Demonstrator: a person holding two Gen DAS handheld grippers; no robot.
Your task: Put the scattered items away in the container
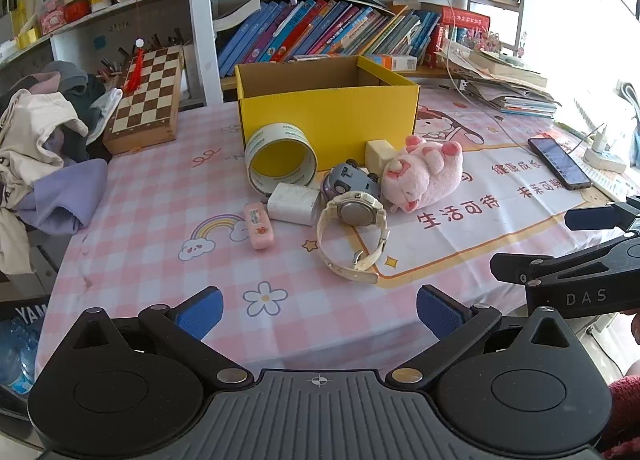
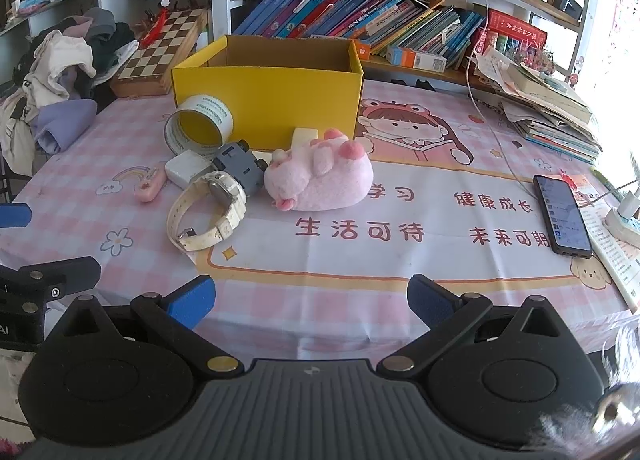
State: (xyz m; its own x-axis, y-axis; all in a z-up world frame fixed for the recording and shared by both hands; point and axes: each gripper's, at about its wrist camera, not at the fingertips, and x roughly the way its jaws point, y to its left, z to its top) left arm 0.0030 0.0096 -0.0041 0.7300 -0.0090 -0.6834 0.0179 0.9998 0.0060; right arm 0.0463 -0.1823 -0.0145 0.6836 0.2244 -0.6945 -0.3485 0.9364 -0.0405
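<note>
Holding both grippers low over the near edge of the table (image 1: 132,220), we've got the left gripper (image 1: 319,314) and the right gripper (image 2: 311,302) with their blue pads spread wide and nothing between them. Just past them on the pink checked cloth sits the pile of scattered stuff: a white wristwatch (image 1: 354,236) nearest to us, lying on its side with the strap looped, and a small pink case (image 1: 260,225) off to its left, apart from it. Right behind the watch there's a white charger block (image 1: 292,203) and a grey toy car (image 1: 352,180) tipped up, both pretty much touching the watch. A pink plush pig (image 2: 320,180) lies on its back just to the right of the car. Behind those, a roll of tape (image 1: 280,158) leans on its edge against the front wall of the yellow cardboard box (image 1: 332,116), with a pale cream block (image 1: 380,154) beside it, also up against the box. From here we can't spot anything inside the box. A black phone (image 2: 562,216) lies well off to the right, and a chessboard (image 1: 146,94) is back left.
</note>
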